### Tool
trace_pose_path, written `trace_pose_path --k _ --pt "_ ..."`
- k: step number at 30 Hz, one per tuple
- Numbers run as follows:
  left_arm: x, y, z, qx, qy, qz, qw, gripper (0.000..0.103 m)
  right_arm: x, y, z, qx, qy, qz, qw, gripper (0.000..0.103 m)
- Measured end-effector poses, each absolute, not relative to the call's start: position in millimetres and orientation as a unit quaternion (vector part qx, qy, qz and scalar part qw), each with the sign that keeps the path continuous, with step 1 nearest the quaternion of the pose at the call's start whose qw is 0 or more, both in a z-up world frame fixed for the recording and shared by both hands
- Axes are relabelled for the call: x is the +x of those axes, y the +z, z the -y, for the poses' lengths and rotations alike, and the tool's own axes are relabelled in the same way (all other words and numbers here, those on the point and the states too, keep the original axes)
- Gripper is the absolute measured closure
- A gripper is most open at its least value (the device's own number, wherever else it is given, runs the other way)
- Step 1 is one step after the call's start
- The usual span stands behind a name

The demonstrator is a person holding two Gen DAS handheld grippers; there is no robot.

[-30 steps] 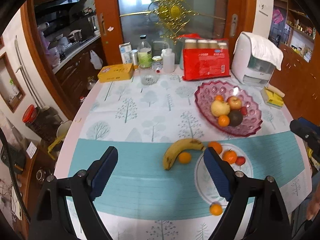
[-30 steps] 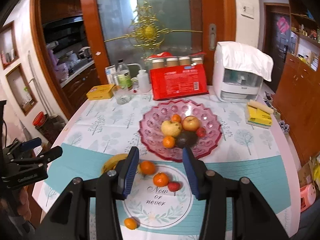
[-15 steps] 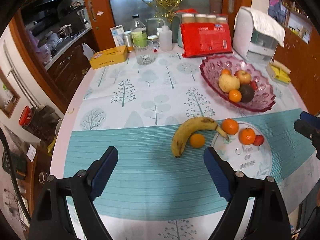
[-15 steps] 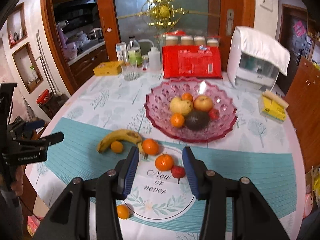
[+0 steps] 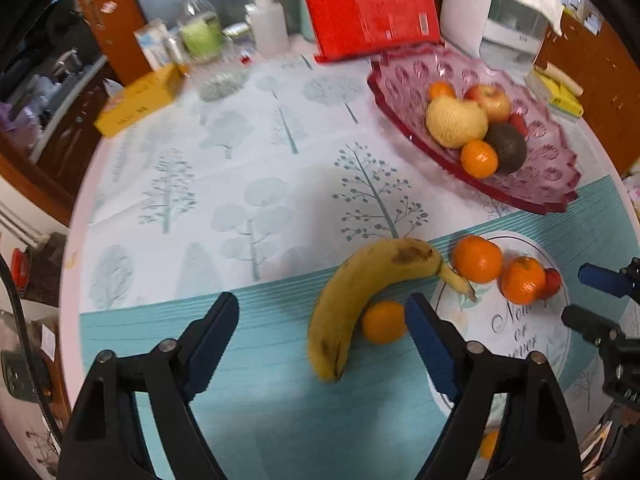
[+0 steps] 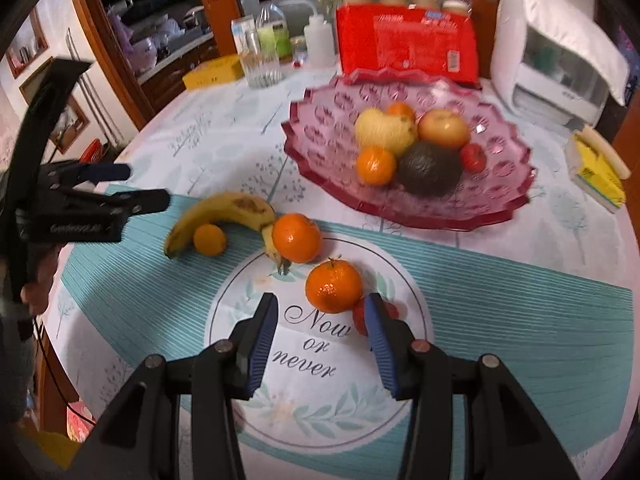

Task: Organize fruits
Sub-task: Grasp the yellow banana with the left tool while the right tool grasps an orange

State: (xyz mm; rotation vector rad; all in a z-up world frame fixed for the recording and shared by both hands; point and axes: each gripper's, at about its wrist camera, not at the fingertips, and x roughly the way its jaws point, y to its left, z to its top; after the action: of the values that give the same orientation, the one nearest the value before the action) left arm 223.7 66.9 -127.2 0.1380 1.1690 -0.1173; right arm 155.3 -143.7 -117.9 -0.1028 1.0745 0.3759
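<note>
A banana lies on the teal tablecloth with a small orange against it. My left gripper is open just above and in front of them. Two larger oranges and a small red fruit lie near the round "Now or never" print. My right gripper is open, just short of the nearer orange. A pink glass bowl holds several fruits, among them an apple and an avocado. It also shows in the left wrist view.
At the table's back stand a red package, a white appliance, bottles, a glass and a yellow box. A yellow sponge pack lies at right. Another small orange sits near the front edge.
Both grippers have moved down and forward toward the table. The left one has closed in on the banana, the right one on the oranges on the round print. Both stay open.
</note>
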Motion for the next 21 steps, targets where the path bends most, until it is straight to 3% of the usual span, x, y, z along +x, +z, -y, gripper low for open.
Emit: trace_pose_path --k 3,9,12,19,21 --pt "245.3 -145.9 -62.5 0.059 -0.07 -0.571 0.816 0.028 167.2 -132.4 140.9 -0.061 0.186 -0.521 0.831 0.057" --pt "260.8 -161.7 -51.0 0.079 -0.117 -0.585 0.799 0.03 180.8 -146.3 138.0 -0.087 0.208 -0.538 0.812 0.057" --pt "265.9 -170.7 -47.6 0.1 -0.131 -0.6 0.783 0.041 185.3 -151.5 137.8 -0.099 0.219 -0.544 0.804 0.057" --pt "270.6 -174.3 -45.0 0.122 -0.174 -0.607 0.766 0.043 192.8 -159.8 138.2 -0.114 0.236 -0.548 0.794 0.057" --pt "270.4 -180.0 -41.5 0.136 -0.184 -0.616 0.754 0.049 197.1 -160.4 140.2 -0.112 0.239 -0.551 0.792 0.057"
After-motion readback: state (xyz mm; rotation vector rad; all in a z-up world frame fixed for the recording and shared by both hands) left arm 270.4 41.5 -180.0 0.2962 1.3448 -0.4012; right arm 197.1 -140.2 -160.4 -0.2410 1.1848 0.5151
